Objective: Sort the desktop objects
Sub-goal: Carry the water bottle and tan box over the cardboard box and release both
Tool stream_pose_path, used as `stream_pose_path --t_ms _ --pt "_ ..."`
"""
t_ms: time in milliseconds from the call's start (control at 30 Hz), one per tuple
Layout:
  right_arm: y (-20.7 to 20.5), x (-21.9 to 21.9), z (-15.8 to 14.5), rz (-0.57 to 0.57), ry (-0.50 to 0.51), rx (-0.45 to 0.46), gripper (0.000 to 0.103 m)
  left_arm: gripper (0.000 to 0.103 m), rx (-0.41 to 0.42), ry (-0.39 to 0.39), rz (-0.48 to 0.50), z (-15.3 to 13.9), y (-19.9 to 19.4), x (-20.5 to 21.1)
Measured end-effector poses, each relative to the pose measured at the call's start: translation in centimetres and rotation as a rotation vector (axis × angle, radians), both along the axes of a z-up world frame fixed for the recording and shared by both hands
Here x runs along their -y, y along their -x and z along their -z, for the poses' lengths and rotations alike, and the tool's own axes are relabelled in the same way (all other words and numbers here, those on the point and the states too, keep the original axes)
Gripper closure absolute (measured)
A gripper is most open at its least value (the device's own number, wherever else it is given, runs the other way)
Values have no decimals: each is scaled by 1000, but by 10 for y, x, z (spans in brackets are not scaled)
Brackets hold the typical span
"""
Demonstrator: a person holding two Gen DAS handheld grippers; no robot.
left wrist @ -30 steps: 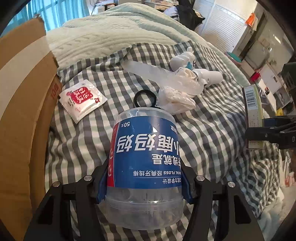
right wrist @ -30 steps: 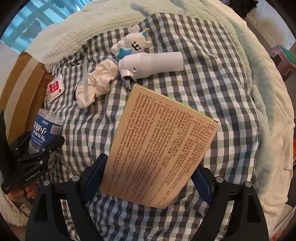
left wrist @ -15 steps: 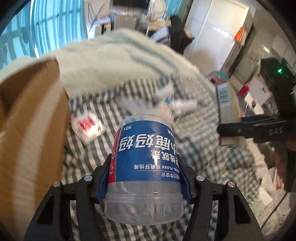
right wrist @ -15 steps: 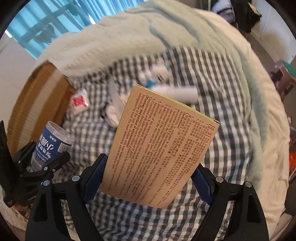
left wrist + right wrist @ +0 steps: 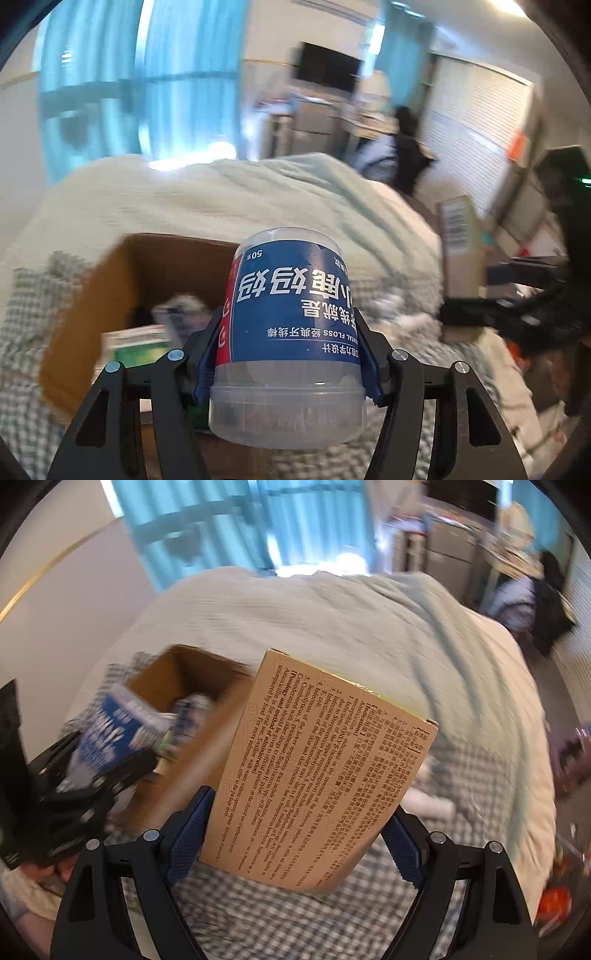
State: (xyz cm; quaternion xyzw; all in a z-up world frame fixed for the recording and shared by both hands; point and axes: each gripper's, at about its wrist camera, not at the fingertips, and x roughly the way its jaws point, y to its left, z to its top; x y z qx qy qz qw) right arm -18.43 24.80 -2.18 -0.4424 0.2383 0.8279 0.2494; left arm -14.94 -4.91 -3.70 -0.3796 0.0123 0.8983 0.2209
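Observation:
My left gripper (image 5: 288, 362) is shut on a clear dental floss tub with a blue label (image 5: 290, 314), held upside down above the near edge of an open cardboard box (image 5: 110, 280). It also shows in the right wrist view (image 5: 110, 734) over the box (image 5: 192, 686). My right gripper (image 5: 295, 834) is shut on a tan medicine carton with printed text (image 5: 317, 775), held in the air right of the box. The carton shows in the left wrist view (image 5: 461, 243).
The box holds a green-and-white pack (image 5: 136, 347) and other blurred items. It sits on a checked cloth (image 5: 461, 775) over a bed with a pale green blanket (image 5: 332, 627). A wall and blue curtains (image 5: 110, 74) stand behind.
Both grippers have lifted and swung left from the cloth towards the cardboard box, each keeping its object. The box's open inside has come into view.

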Motion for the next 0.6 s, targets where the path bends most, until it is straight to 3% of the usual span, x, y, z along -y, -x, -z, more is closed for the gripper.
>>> stream_pose_path --t_ms 100,267,400,600 --pt "40 15 -7 -78 -9 -12 17 40 20 7 -133 6 15 40" --pt "102 44 -9 -178 -29 -26 17 40 66 6 -229 24 28 89" --pt "124 50 0 -186 -21 -78 17 40 76 42 -257 37 27 110" --pt "148 47 20 -160 -3 -63 17 40 72 74 -233 46 27 114"
